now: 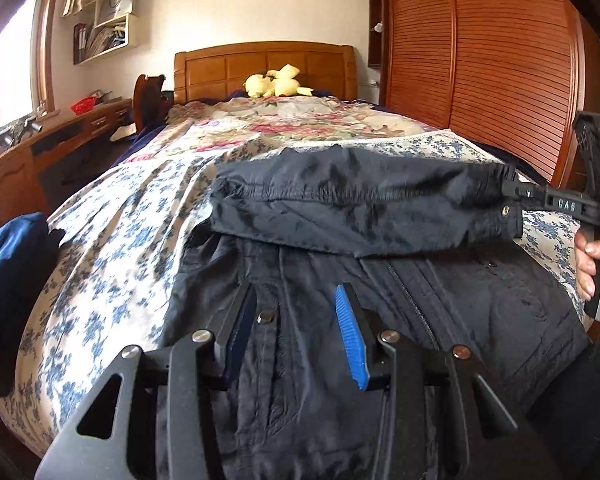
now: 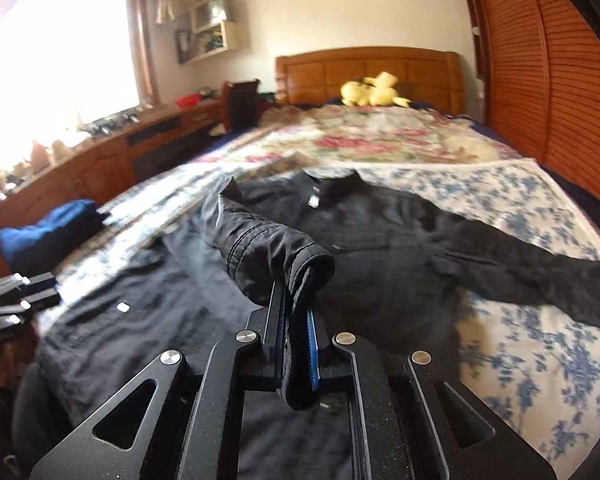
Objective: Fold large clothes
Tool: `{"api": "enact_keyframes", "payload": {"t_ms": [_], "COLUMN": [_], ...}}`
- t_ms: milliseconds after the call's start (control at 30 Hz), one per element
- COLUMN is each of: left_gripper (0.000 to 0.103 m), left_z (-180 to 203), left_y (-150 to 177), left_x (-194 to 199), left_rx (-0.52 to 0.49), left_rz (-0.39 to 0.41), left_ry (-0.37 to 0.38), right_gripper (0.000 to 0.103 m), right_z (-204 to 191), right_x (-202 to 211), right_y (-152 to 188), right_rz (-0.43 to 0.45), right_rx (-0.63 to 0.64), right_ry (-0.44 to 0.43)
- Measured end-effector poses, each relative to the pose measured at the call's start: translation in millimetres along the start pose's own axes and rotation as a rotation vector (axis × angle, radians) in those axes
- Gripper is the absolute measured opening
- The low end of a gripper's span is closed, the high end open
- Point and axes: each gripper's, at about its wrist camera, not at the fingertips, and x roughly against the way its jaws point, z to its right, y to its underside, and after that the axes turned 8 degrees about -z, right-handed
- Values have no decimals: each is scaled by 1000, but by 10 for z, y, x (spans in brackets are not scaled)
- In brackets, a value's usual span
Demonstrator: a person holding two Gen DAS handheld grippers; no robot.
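Observation:
A dark navy jacket lies front-up and spread out on the floral bedcover. My right gripper is shut on the cuff of one sleeve and holds it lifted over the jacket body. In the left wrist view this sleeve stretches across the jacket to the right gripper, with a hand on its handle. My left gripper stands open low over the jacket's front, a snap button showing between its fingers. The other sleeve lies flat to the right.
A folded blue cloth rests at the bed's left edge. A yellow plush toy sits by the wooden headboard. A louvred wooden wardrobe runs along the right, and a wooden desk stands under the window on the left.

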Motion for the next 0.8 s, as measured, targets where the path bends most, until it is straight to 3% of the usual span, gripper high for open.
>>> {"api": "enact_keyframes", "payload": {"t_ms": [100, 233, 267, 367, 400, 533, 800], "left_gripper": [40, 40, 40, 40, 40, 40, 40], "left_z": [44, 118, 128, 175, 192, 271, 420], "left_y": [-71, -163, -183, -283, -315, -464, -713], "left_x": [-118, -303, -350, -516, -557, -732, -1056], "left_rx": [-8, -26, -28, -31, -32, -40, -54], "left_rz": [6, 13, 14, 17, 18, 30, 67], "left_ry": [6, 17, 21, 38, 42, 67, 102], "right_gripper": [7, 8, 11, 36, 38, 39, 39], "right_z": [93, 167, 216, 339, 359, 350, 341], "right_x": [-104, -267, -279, -241, -225, -259, -578], "right_y": [106, 206, 225, 233, 236, 254, 374], "right_rz": [-35, -72, -74, -59, -49, -57, -156], "right_rx": [-14, -27, -35, -77, -85, -73, -52], "right_ry": [16, 111, 131, 135, 132, 102, 100]}}
